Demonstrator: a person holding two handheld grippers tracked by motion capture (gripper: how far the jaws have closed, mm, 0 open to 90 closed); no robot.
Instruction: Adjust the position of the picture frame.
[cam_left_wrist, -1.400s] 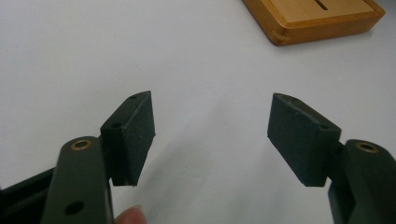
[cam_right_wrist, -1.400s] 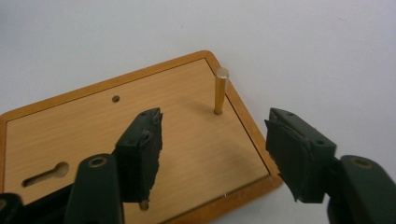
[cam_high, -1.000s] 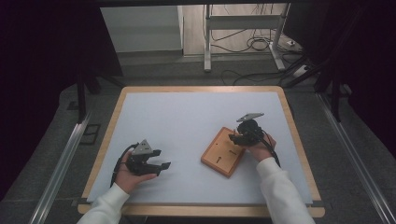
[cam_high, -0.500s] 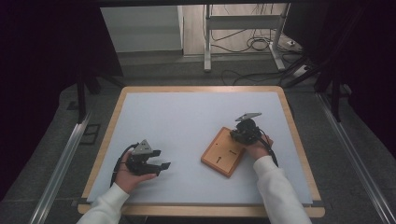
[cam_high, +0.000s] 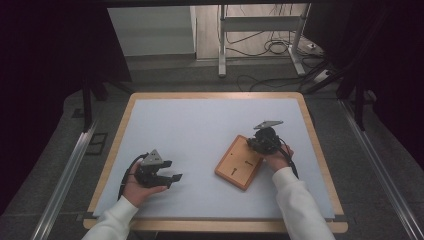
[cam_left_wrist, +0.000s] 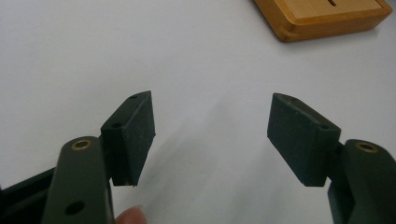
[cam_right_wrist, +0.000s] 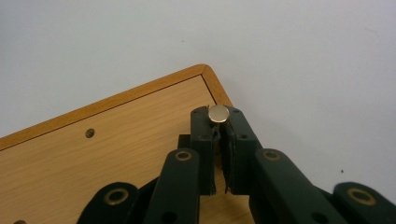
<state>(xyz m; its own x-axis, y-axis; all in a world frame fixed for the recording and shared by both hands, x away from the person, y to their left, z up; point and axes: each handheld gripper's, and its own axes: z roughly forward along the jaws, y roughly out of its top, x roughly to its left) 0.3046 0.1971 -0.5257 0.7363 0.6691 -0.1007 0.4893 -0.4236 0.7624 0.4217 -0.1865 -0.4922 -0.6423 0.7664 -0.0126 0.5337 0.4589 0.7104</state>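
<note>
A flat wooden board (cam_high: 239, 162) with small holes and slots lies right of the mat's middle. My right gripper (cam_high: 253, 144) points down at the board's far right corner (cam_right_wrist: 203, 74). Its jaws have just been closing and are shut on a small metal pin with a round shiny head (cam_right_wrist: 218, 113), which sticks up between the pads. My left gripper (cam_high: 173, 179) rests in a hand on the mat at the front left. In the left gripper view its jaws (cam_left_wrist: 210, 130) stand wide open over bare mat, with the board's edge (cam_left_wrist: 322, 18) farther off.
The white mat (cam_high: 200, 130) sits in a wooden-rimmed table top (cam_high: 210, 95). Metal rails (cam_high: 65, 175) run along both sides. Behind the table stand a metal frame (cam_high: 220, 45) and loose cables (cam_high: 270, 47) on the floor.
The fingers of the right hand have drawn in around its gripper. Both grippers and the board stay where they were.
</note>
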